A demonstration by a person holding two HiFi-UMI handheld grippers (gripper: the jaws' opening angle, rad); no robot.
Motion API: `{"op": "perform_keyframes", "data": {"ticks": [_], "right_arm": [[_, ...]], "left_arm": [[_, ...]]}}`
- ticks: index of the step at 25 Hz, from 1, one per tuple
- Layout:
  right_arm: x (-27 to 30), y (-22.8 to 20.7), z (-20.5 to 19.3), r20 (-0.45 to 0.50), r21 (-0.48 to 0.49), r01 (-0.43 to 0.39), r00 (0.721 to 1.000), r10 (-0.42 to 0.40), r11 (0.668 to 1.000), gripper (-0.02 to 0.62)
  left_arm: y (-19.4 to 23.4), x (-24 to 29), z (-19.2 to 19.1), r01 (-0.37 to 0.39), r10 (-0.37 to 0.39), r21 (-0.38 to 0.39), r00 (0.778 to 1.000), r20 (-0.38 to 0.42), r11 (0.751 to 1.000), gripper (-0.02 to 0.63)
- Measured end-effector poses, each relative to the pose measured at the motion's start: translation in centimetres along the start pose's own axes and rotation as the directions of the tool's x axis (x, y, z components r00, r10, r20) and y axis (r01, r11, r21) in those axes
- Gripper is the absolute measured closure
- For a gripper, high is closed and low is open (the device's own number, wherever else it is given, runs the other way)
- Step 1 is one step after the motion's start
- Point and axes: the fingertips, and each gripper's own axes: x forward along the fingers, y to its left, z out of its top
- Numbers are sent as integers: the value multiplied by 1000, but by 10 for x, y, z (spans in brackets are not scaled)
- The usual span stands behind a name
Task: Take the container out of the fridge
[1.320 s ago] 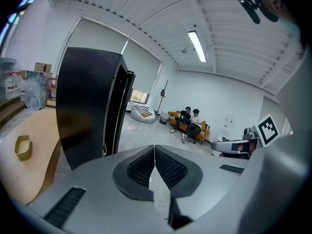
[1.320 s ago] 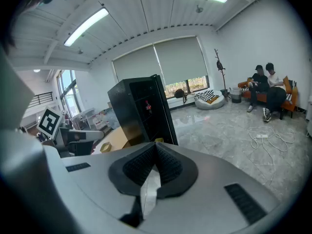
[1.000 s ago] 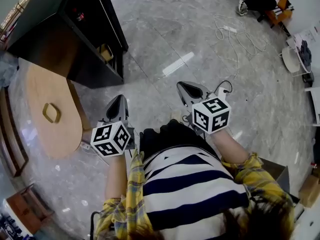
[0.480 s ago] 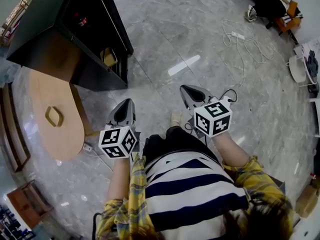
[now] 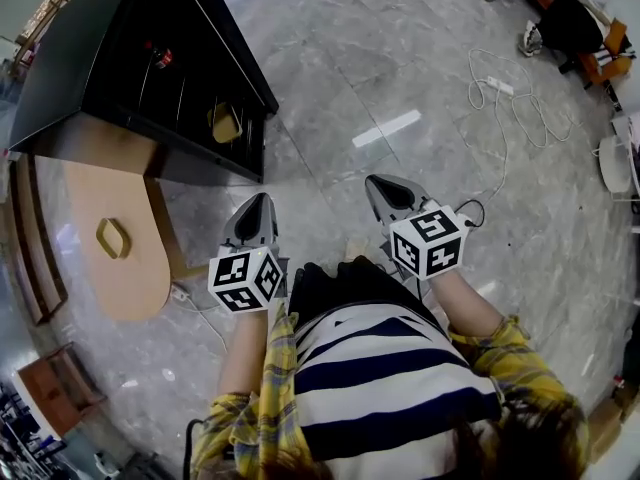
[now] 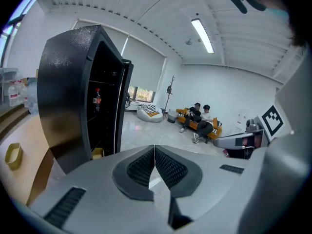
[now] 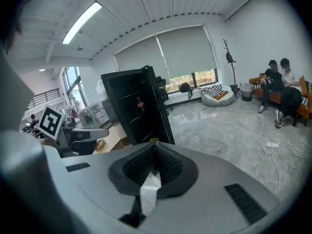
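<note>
You are holding left gripper [image 5: 256, 204] and right gripper [image 5: 384, 185] over grey marble floor [image 5: 330, 68], both jaw pairs pressed together, pinching nothing. Small yellow container [image 5: 226, 124] sitting on low shelf inside open black fridge [image 5: 95, 58], well apart from both.

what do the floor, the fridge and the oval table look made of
Floor: polished grey stone or marble-look tile; veining, seams, glare.
Fridge: black casing, likely painted metal, faintly speckled sheen.
Oval table: light wood or veneer, matte, tan; grain too faint to confirm.
</note>
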Motion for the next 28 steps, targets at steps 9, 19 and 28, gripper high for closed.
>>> {"op": "perform_keyframes", "data": {"ticks": [9, 19, 28], "right_arm": [[29, -35, 8, -38, -5, -50, 998, 50, 999, 568], [74, -47, 11, -84, -39, -63, 995, 59, 997, 568], [135, -64, 28, -117, -42, -26, 993, 21, 999, 568]], "left_arm": [[-10, 45, -6, -48, 48, 11, 997, -60, 999, 591], [19, 95, -5, -116, 118, 43, 992, -51, 992, 591], [64, 168, 6, -167, 169, 42, 984, -56, 985, 591]]}}
